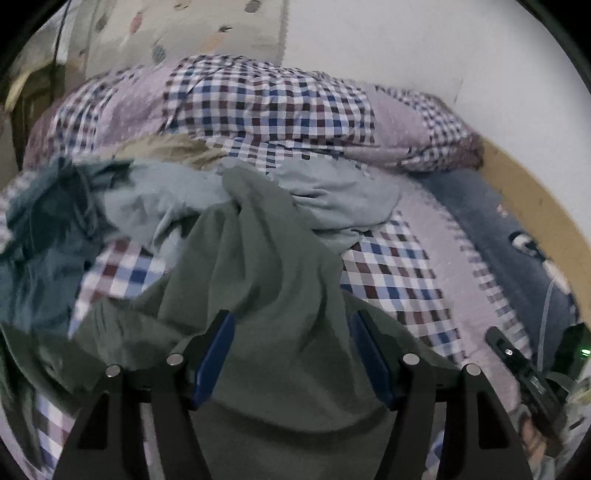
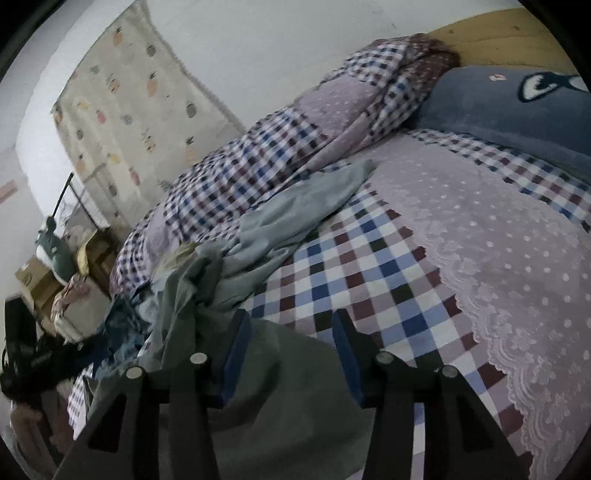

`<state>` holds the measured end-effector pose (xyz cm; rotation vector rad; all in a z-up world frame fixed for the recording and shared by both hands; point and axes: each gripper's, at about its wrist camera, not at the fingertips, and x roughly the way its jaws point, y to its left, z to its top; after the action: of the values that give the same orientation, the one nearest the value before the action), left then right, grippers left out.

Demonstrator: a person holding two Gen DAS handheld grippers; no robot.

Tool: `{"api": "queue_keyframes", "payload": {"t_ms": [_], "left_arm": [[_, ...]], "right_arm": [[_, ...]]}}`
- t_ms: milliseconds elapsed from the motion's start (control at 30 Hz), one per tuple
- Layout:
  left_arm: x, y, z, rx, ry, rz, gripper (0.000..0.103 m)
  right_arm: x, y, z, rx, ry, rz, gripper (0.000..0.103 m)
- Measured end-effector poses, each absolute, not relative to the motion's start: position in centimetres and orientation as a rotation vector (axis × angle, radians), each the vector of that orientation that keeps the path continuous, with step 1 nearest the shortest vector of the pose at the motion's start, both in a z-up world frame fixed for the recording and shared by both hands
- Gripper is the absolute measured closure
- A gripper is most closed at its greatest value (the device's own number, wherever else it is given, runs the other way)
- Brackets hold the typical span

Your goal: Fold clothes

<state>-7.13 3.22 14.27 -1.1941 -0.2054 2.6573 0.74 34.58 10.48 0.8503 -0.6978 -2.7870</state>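
An olive-green garment (image 1: 258, 258) lies crumpled on the checked bedspread (image 1: 391, 273), at the front of a loose pile. Behind it sit a pale blue-grey garment (image 1: 177, 199) and, to the left, a dark teal one (image 1: 40, 236). My left gripper (image 1: 292, 315) is open, its blue pads (image 1: 214, 354) straddling a ridge of the green cloth without closing on it. In the right wrist view the same green garment (image 2: 280, 387) spreads under my right gripper (image 2: 291, 314), which is open too. The pale garment (image 2: 295, 206) stretches away toward the rolled quilt.
A rolled checked quilt (image 1: 266, 99) runs along the wall side of the bed. A blue pillow (image 2: 498, 110) rests against the wooden headboard (image 2: 498, 33). A black device (image 1: 524, 373) lies on the bed at right. Boxes and clutter (image 2: 44, 280) stand beyond the bed's foot.
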Motion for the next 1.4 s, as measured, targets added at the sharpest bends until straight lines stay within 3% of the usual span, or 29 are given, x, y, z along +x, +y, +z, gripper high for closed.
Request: {"api": "queue_keyframes", "payload": {"t_ms": [233,633,667,700,800,833,967,1400], "left_arm": [[-11.2,9.1,14.3,-1.234,0.108,2.730,0.033],[-20.6,12.9,8.6,-1.425,0.512,2.847,0.033],[-21.3,12.9,8.1,-1.452,0.526,2.850,0.034],[-21.9,12.7,7.6,-1.474,0.528,2.854,0.042],[-22.9,11.4,7.1,-1.512,0.458,2.867,0.084],[-22.7,10.8,7.4,-1.495,0.403,2.880,0.090],[-20.5,7.8,10.2,-1.330,0.116,2.921,0.095],[-9.9,-7.7,23.0,-0.778,-0.430,3.072,0.097]], "right_arm": [[0.4,34.8,10.6,0.822,-0.730,-2.740,0.048],[-0.4,34.5,9.9,0.837,-0.733,-2.687,0.048],[-0.5,34.6,9.8,0.838,-0.738,-2.684,0.048],[-0.5,34.7,9.8,0.840,-0.743,-2.681,0.048],[-0.7,35.0,9.6,0.845,-0.755,-2.676,0.048],[-0.8,35.1,9.5,0.850,-0.755,-2.679,0.048],[-0.9,35.5,9.3,0.860,-0.764,-2.690,0.048],[-1.3,33.1,9.1,0.870,-0.677,-2.665,0.047]]}}
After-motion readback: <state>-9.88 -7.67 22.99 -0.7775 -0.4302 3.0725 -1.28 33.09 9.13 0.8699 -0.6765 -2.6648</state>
